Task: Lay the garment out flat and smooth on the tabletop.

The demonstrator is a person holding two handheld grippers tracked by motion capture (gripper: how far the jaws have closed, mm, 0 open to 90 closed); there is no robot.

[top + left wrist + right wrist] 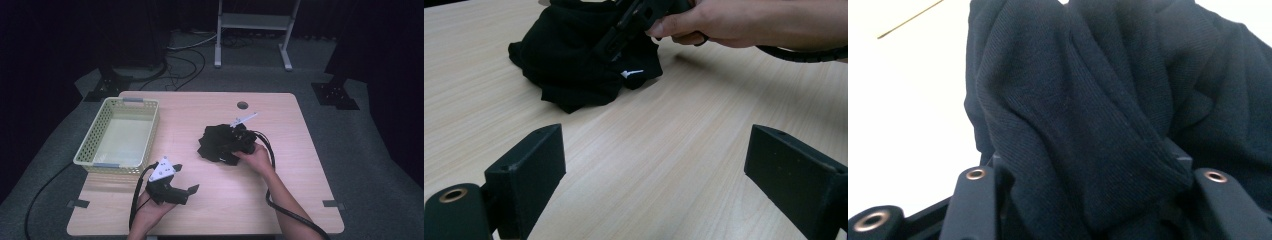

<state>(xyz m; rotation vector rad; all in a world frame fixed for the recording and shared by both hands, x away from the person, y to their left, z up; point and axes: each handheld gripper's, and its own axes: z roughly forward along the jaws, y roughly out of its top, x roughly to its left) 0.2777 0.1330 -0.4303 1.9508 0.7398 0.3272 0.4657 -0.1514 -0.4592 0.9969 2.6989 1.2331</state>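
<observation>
Black knit cloth [220,142], bunched in a loose heap near the middle of the pale wooden counter [210,200], well to the right of the yellow perforated basket [120,132]. In the high view: basket bare inside, nothing yet dropped in. Right hand-held gripper [239,141] pressed into the right edge of the heap, hand [257,157] wrapped behind it. Left hand-held gripper [192,190] lower down, just below the basket's near corner, apart from the cloth, resting over bare wood.

In the left gripper view: left hand-held gripper [654,165] with jaws spread wide, nothing between them but wood grain. Cloth [574,60] farther off, slumped on the counter with a small white mark [631,73] at its near fold; the other hand [724,22] and its tool buried in the top of the heap.

In the right gripper view: right hand-held gripper [1098,200] closed on a thick fold of the dark knit fabric [1088,110], the fold pinched between the jaws and rising away in deep creases.

By judgement, early in the work: grasp secured, cloth apparently not lifted off the counter, basket awaiting it if that is the goal. Left to do, most likely: raise the heap, carry it leftward to the basket, release. Left tool idle, perhaps needed to gather trailing folds.
</observation>
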